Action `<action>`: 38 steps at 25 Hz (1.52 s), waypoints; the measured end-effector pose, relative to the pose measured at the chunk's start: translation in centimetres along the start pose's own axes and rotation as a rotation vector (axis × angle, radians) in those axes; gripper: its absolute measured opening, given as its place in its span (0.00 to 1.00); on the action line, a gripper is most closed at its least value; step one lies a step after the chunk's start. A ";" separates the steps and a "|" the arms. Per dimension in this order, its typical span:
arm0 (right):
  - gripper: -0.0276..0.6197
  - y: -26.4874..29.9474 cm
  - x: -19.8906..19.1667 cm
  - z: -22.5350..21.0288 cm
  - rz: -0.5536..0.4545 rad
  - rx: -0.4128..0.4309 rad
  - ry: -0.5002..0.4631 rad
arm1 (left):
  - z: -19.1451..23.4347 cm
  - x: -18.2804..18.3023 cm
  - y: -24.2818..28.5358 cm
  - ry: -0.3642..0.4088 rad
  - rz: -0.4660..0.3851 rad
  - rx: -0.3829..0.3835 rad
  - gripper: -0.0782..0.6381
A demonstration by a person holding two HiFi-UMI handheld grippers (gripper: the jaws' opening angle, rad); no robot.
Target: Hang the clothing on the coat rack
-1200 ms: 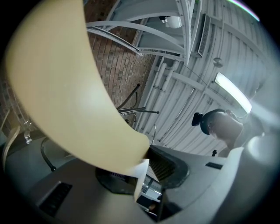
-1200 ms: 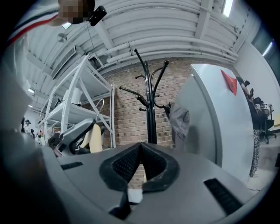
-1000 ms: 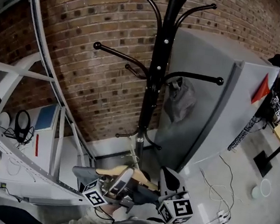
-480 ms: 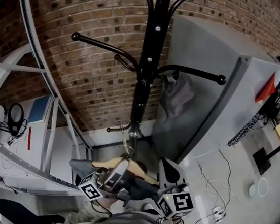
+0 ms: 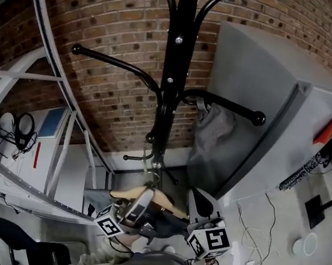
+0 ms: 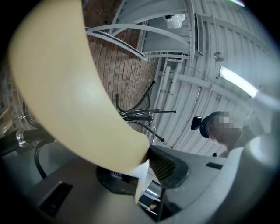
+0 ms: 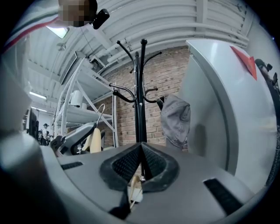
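Hanging is not yet done, I judge: my left tool [image 5: 138,207] and right tool [image 5: 200,207] both clamp the hanger [image 5: 165,204], garment [image 5: 163,224] on it, below the rack [image 5: 173,69].

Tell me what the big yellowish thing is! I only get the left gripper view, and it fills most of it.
Observer: That's a wooden hanger. The head view shows dark clothing draped on it.
Operator: Is the coat rack empty?
Observer: No. In the head view a grey garment already hangs from one of its arms, on the right.
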State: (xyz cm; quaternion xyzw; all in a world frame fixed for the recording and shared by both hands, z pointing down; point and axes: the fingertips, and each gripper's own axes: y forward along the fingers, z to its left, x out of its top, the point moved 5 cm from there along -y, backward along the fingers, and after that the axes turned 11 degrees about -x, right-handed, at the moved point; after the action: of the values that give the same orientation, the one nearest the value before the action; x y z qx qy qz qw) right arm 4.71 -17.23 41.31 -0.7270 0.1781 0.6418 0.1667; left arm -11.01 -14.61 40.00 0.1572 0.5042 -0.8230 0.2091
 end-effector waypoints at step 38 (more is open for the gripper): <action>0.08 -0.5 3.3 -4.3 -0.057 -0.181 -0.072 | 0.6 4.0 6.3 0.053 -0.005 -0.112 0.25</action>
State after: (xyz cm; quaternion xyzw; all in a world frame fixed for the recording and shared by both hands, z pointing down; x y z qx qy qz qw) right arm 9.08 -19.00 38.53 -0.7203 0.0923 0.6761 0.1250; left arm -11.30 -18.49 33.58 0.1657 0.5551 -0.7896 0.2023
